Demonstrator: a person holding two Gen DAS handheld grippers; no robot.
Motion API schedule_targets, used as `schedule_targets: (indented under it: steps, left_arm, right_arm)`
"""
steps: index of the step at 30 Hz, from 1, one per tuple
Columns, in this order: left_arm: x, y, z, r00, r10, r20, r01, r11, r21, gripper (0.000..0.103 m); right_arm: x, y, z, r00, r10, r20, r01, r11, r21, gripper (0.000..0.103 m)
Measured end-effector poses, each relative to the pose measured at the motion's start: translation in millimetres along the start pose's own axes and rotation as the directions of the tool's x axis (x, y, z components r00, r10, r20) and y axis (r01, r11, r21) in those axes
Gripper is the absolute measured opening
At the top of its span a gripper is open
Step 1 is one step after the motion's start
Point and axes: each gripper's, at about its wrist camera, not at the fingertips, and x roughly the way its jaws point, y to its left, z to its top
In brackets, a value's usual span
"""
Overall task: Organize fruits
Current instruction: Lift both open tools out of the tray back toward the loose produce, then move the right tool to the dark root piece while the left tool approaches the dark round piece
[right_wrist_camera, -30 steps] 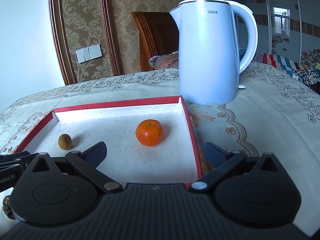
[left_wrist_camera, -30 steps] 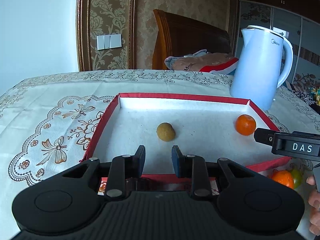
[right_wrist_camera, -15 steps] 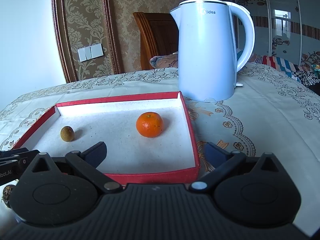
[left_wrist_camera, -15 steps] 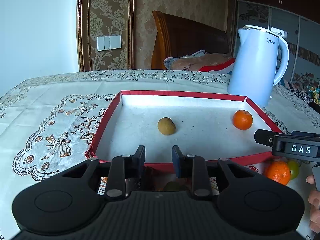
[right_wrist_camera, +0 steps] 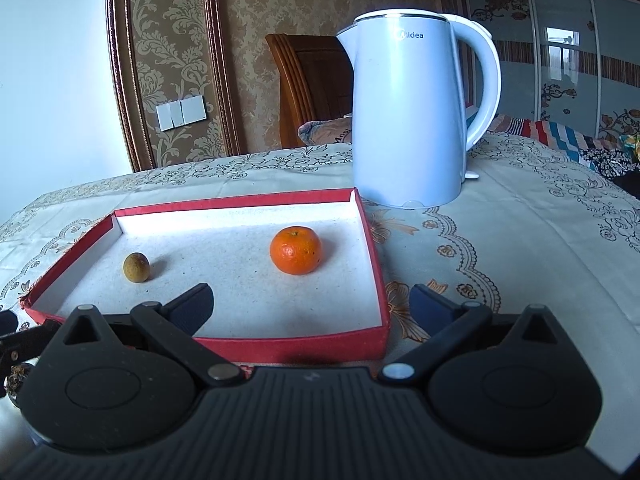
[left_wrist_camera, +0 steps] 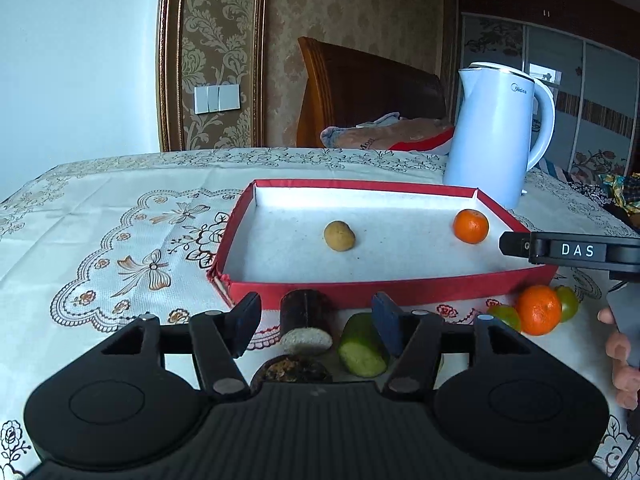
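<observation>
A red tray (left_wrist_camera: 400, 292) with a white floor holds a small tan round fruit (left_wrist_camera: 339, 236) and an orange (left_wrist_camera: 471, 226). My left gripper (left_wrist_camera: 316, 312) hovers in front of the tray's near wall with its jaws opening. A dark cylinder piece with a pale cut end (left_wrist_camera: 306, 312) and a green cut piece (left_wrist_camera: 362, 346) lie on the cloth between the jaws, and the pads do not press them. My right gripper (right_wrist_camera: 312, 298) stands open and empty over the tray's (right_wrist_camera: 300, 346) near right corner, behind the orange (right_wrist_camera: 296, 250) and the tan fruit (right_wrist_camera: 136, 267).
A second orange (left_wrist_camera: 538, 309) with two green fruits (left_wrist_camera: 568, 302) sits right of the left gripper. A dark rough fruit (left_wrist_camera: 292, 368) lies under it. A pale blue kettle (left_wrist_camera: 492, 148) stands behind the tray, a wooden chair (left_wrist_camera: 360, 92) beyond. A person's hand (left_wrist_camera: 622, 360) is at the right edge.
The left gripper drew back from the tray and its jaws spread apart; the cut pieces on the cloth came into view between them. The right gripper barely moved.
</observation>
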Motion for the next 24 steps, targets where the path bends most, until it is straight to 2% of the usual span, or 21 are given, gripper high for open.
schedule_targets:
  steps: [6, 13, 17, 24]
  left_arm:
    - [-3.1, 11.1, -1.1, 1.000, -0.019, -0.009, 0.018, 0.998, -0.054, 0.061]
    - [-3.4, 6.9, -7.3, 0.999, -0.009, -0.036, 0.009, 1.000, -0.011, 0.063]
    - [-9.5, 12.5, -13.4, 0.999, -0.019, -0.045, 0.018, 1.000, -0.021, 0.067]
    - [-8.4, 10.2, -20.3, 0.996, -0.023, -0.090, 0.024, 1.000, 0.010, 0.068]
  right_arm:
    - [-5.1, 1.2, -4.1, 1.000, -0.005, 0.007, 0.005, 1.000, -0.014, 0.103]
    - [-8.1, 1.4, -5.5, 1.000, -0.011, 0.014, 0.011, 1.000, -0.023, 0.103]
    - [-21.1, -3.1, -10.4, 0.999, -0.013, 0.039, 0.014, 1.000, -0.023, 0.103]
    - [-40.1, -20.2, -24.4, 0.998, -0.021, 0.059, 0.021, 1.000, -0.009, 0.103]
